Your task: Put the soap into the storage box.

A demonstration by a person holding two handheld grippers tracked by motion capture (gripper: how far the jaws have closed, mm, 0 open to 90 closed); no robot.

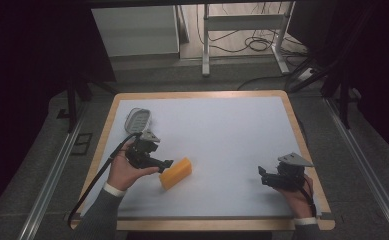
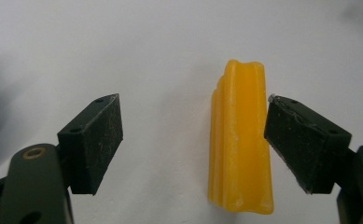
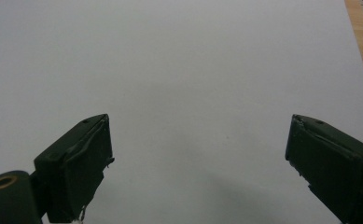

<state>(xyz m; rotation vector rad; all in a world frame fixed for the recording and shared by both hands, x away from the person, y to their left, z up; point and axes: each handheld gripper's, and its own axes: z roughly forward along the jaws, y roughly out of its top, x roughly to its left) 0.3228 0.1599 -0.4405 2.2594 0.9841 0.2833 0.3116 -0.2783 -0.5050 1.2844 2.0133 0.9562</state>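
One yellow block (image 2: 240, 154) between spread left tongs (image 2: 193, 144)

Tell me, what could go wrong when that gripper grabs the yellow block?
The yellow block sits off-centre between the open jaws of the left hand-held gripper, right against one jaw. As they close, that jaw might push or twist the block rather than grip it. The block's sides look ridged and glossy, so it may slip out. The grey soap dish lies near the left hand, so a pulled-back elbow or the cable could nudge it.
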